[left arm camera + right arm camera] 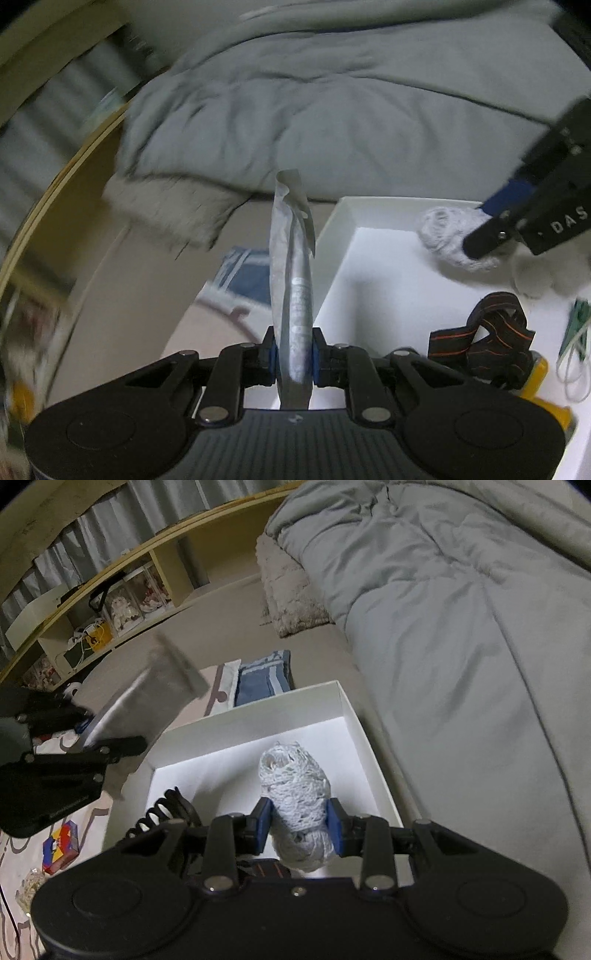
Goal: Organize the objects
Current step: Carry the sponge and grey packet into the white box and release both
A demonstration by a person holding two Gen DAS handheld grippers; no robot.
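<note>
The left claw [293, 360] pinches a silver pouch [293, 280] upright beside the white box [365, 738], while the right claw [298, 829] grips a yarn ball [295, 794] over the box.

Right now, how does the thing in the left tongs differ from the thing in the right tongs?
The flat silvery foil pouch in the left tongs is thin, smooth and held edge-on beside the white box's wall. The bundled white mesh netting in the right tongs is bulky, lacy and soft, held over the box's inside. Both are clamped between blue pads.
</note>
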